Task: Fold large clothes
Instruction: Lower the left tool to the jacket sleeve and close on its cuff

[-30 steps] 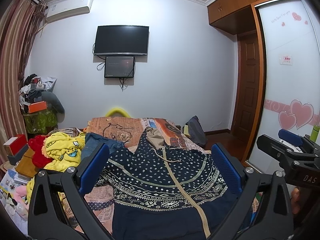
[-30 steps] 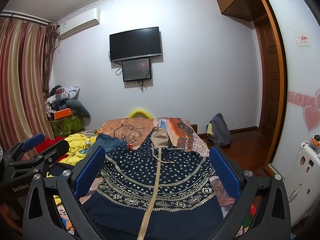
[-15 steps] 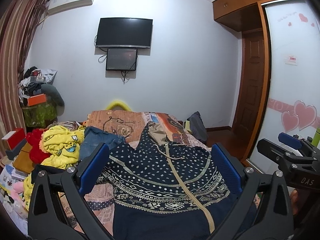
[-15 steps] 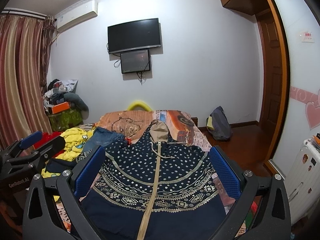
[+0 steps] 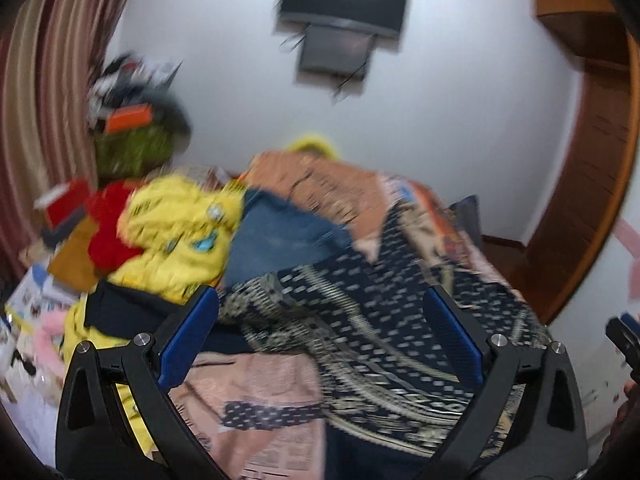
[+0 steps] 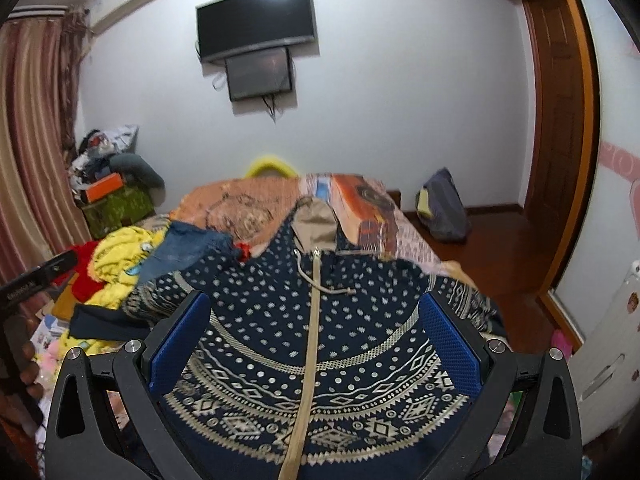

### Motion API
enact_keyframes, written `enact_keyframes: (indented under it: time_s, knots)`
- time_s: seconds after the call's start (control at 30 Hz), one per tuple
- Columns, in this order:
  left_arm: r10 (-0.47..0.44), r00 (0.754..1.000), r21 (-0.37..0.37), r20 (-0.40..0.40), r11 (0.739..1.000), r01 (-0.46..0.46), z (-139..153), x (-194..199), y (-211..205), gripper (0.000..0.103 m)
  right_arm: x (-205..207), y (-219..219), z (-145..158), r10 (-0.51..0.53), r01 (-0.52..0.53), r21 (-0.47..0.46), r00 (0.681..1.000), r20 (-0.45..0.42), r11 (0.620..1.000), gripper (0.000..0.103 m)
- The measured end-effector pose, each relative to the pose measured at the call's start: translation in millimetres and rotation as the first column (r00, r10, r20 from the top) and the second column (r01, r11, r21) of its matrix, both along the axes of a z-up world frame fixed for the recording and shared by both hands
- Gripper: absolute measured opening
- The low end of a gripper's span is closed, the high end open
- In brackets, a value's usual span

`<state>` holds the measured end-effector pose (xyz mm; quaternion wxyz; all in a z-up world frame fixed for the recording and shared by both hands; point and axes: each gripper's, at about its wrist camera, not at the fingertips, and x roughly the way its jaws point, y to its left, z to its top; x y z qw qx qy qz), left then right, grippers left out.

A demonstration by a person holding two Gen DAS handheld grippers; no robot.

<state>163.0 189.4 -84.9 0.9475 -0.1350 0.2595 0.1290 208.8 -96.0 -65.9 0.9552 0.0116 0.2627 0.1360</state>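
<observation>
the bed (image 6: 416,240) has a printed cover; on it lie a dark patterned jacket (image 6: 340,340), blue jeans (image 6: 184,250) and yellow clothes (image 6: 116,264) at its left side

White walls carry a black television (image 6: 256,20) above a smaller screen (image 6: 259,73) — striped curtains (image 6: 28,128) hang left, a wooden door (image 6: 556,92) stands right, over dark wooden floor (image 6: 496,248).

Left wrist view motion-blurred; hoodie (image 6: 320,344) hem cut off by bottom edge.
</observation>
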Motion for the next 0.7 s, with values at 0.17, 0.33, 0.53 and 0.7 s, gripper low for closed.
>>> enact_keyframes:
  time_s: [0.17, 0.33, 0.53, 0.7]
  knots:
    - [0.053, 0.991, -0.129, -0.124, 0.989, -0.069, -39, 18, 73, 0.103, 42, 12, -24, -0.001, -0.003, -0.039, 0.996, -0.092, 0.999, 0.103]
    - [0.056, 0.975, -0.268, -0.215, 0.957, -0.114, -75, 21, 140, 0.102, 89, 33, -49, 0.004, -0.029, -0.116, 0.978, -0.21, 0.993, 0.103]
    - [0.054, 0.952, -0.417, -0.302, 0.89, -0.183, -122, 13, 204, 0.102, 133, 56, -78, 0.038, -0.096, -0.182, 0.954, -0.298, 0.979, 0.103]
    - [0.09, 0.918, -0.461, -0.387, 0.843, -0.276, -169, 8, 248, 0.091, 158, 69, -99, 0.049, -0.126, -0.186, 0.927, -0.373, 0.974, 0.103]
